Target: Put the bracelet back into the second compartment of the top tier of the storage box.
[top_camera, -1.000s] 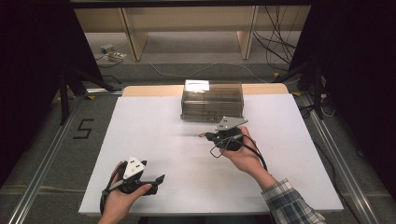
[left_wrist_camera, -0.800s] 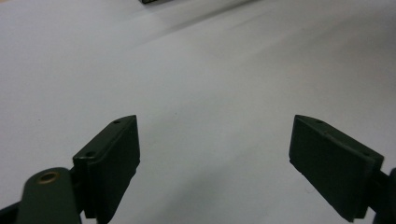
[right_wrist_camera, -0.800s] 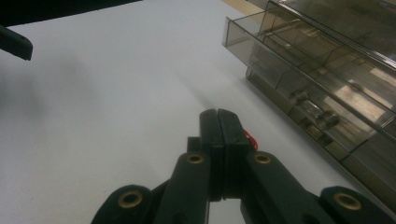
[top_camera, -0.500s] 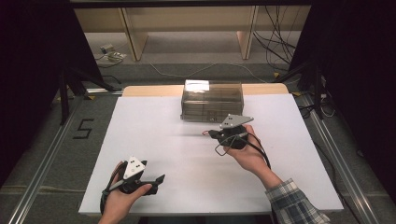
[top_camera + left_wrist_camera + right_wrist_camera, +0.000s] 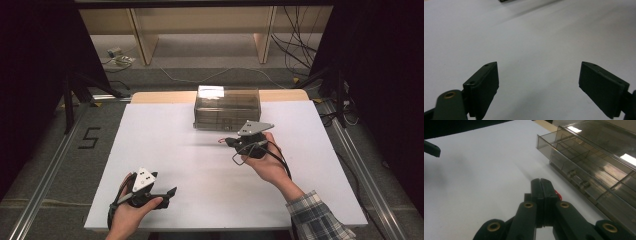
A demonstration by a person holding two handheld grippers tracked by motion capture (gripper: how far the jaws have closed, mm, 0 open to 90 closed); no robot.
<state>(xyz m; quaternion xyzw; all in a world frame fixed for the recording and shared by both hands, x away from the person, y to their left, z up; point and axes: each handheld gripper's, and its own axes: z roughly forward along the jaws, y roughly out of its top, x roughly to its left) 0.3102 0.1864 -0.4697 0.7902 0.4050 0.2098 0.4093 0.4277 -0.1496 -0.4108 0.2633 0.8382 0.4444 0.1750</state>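
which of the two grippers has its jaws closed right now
The right gripper, near the clear plastic organizer box: its two black jaws are pressed together with something small and red at the tips. The left gripper has its jaws wide apart over the white table.

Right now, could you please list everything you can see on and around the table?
Clear box: one, smoky transparent plastic with inner compartments, lid down, at the far middle of the table.
Red bit: one, small, red, pinched at the tips of the right gripper; too small to tell what it is.
Table: one, white top with a wooden strip along the far edge.
Wooden shelving: one, light wood, on the floor beyond the table.
Cables: several, dark, on the floor at far right.
Left gripper: one, black, fingers wide apart and empty, near left of the table.
Right gripper: one, black, fingers closed, just in front of the box.
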